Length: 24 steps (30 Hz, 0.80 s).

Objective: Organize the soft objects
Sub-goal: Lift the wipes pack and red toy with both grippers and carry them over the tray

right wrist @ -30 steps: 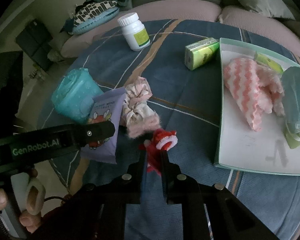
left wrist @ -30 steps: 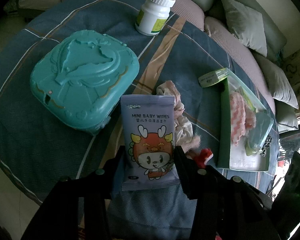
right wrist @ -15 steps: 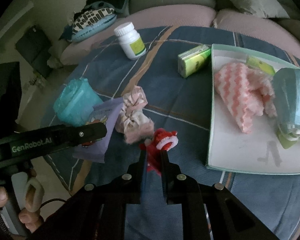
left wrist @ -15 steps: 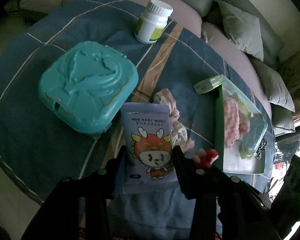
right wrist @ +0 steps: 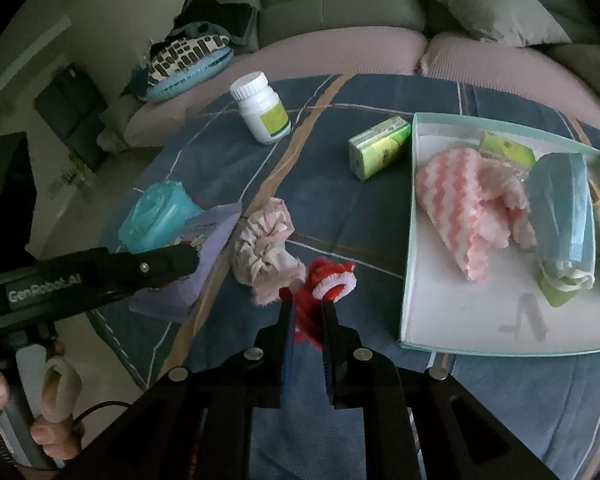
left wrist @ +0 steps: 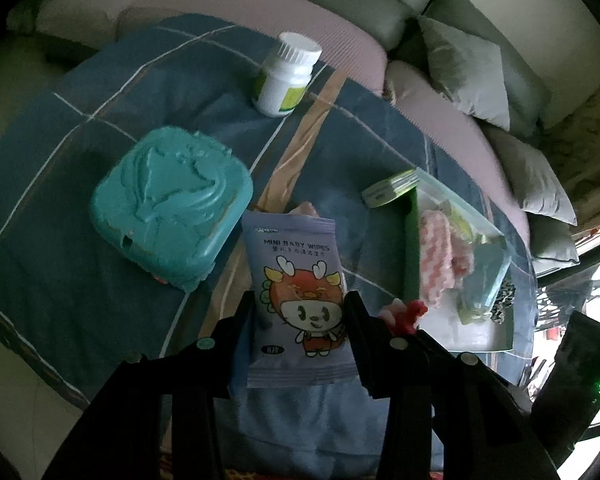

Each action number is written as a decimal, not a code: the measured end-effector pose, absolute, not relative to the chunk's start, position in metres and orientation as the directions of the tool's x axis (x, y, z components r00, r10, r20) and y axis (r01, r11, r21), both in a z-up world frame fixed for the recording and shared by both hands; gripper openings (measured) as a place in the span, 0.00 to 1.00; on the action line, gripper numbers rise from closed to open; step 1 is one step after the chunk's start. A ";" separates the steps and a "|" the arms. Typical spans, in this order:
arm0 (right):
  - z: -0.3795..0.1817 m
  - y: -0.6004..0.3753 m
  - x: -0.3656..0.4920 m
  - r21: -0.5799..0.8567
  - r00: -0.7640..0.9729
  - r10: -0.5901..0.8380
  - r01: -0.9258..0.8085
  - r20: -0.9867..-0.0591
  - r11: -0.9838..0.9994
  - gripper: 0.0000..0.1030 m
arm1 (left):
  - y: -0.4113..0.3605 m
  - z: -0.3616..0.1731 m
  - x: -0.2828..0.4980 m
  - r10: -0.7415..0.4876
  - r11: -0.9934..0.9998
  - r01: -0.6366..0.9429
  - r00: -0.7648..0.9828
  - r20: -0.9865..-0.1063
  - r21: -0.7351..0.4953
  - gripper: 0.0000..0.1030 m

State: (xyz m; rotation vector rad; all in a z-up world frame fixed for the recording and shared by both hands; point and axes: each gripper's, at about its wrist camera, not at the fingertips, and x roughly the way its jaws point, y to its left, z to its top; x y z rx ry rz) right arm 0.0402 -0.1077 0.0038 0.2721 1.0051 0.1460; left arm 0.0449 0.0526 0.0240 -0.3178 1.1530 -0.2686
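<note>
My left gripper (left wrist: 300, 306) is shut on a purple pack of baby wipes (left wrist: 298, 300) and holds it above the blue plaid cloth (left wrist: 100, 128). The same pack (right wrist: 198, 254) shows in the right wrist view, clamped by the left gripper's black finger (right wrist: 152, 266). My right gripper (right wrist: 307, 306) is shut on a small red and white fuzzy item (right wrist: 328, 280), lifted off the cloth. A crumpled pink fabric piece (right wrist: 266, 246) lies just left of it. The white tray (right wrist: 460, 320) at the right holds a pink striped cloth (right wrist: 460, 208), a blue face mask (right wrist: 566, 216) and a green packet (right wrist: 508, 148).
A teal plastic case (left wrist: 168, 208) sits left of the wipes. A white pill bottle (right wrist: 262, 108) and a green tissue pack (right wrist: 380, 146) stand farther back. A grey sofa with cushions (right wrist: 480, 12) curves behind the table. A hand (right wrist: 40, 408) grips the left handle.
Both grippers have risen with their loads: the wipes pack and the red fuzzy item sit higher above the cloth. The table objects look smaller and farther away.
</note>
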 end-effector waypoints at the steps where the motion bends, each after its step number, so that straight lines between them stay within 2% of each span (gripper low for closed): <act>1: 0.006 -0.109 0.039 0.292 0.537 0.244 0.005 -0.808 0.956 0.13 | 0.052 0.028 0.044 -0.368 0.924 0.050 0.391 -0.844 -0.380 0.44; 13: 0.062 -0.156 0.011 0.297 0.693 0.153 0.091 -0.704 0.951 0.13 | 0.026 0.084 0.036 -0.426 0.903 0.171 0.483 -0.765 -0.395 0.44; 17: 0.080 -0.186 -0.006 0.306 0.743 0.090 0.159 -0.663 0.939 0.13 | 0.007 0.099 0.036 -0.446 0.895 0.223 0.497 -0.744 -0.388 0.44; 24: 0.086 -0.240 -0.033 0.318 0.761 -0.029 0.305 -0.648 0.898 0.13 | -0.045 0.108 0.034 -0.492 0.867 0.340 0.472 -0.731 -0.364 0.44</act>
